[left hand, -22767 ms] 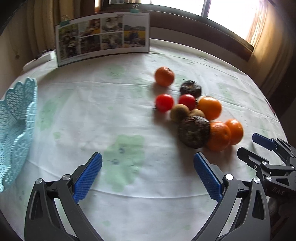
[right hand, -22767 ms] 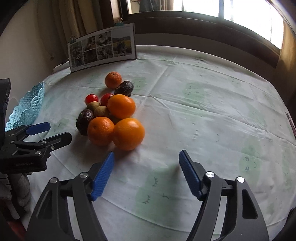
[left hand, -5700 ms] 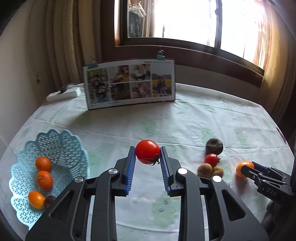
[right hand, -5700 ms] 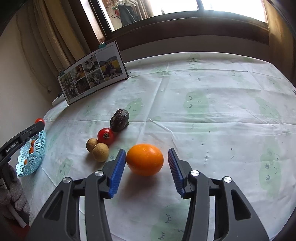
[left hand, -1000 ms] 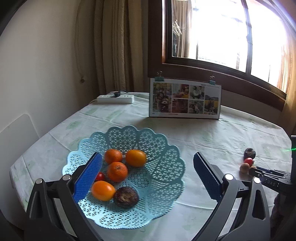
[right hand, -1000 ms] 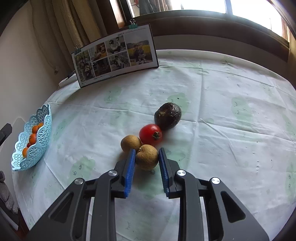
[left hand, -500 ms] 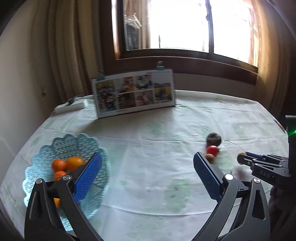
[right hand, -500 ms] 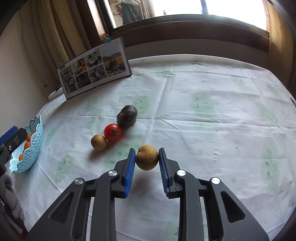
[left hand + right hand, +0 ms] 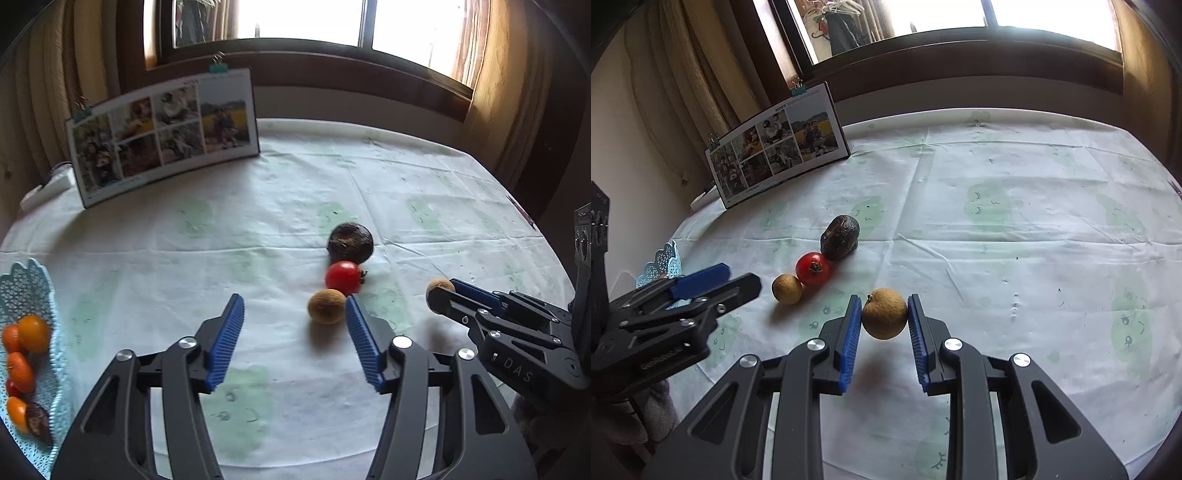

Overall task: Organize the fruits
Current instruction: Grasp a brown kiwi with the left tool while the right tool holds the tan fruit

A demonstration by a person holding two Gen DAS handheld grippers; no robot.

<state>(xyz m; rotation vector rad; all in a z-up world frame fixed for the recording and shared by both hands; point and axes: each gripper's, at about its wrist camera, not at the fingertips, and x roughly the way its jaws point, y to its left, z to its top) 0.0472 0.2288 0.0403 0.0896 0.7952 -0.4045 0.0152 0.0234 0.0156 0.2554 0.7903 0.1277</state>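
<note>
My right gripper (image 9: pixel 881 328) is shut on a brown round fruit (image 9: pixel 884 313), held above the tablecloth; the same fruit (image 9: pixel 439 286) shows at that gripper's tip in the left wrist view. My left gripper (image 9: pixel 293 338) is open and holds nothing. A second brown fruit (image 9: pixel 327 311) lies on the cloth just beyond its right fingertip (image 9: pixel 360 332). Behind it sit a red tomato (image 9: pixel 343 277) and a dark avocado (image 9: pixel 350 242), in a row. The light blue lattice basket (image 9: pixel 27 291) at the far left holds several oranges, a tomato and a dark avocado.
A photo board (image 9: pixel 162 134) stands upright at the back left of the round table, with a white power strip (image 9: pixel 48 186) beside it. Window and curtains lie behind. The tablecloth (image 9: pixel 1015 229) stretches to the right of the fruits.
My left gripper has swung from the basket toward the loose fruits and closed in on them. The right gripper has lifted the brown fruit a little further from the others.
</note>
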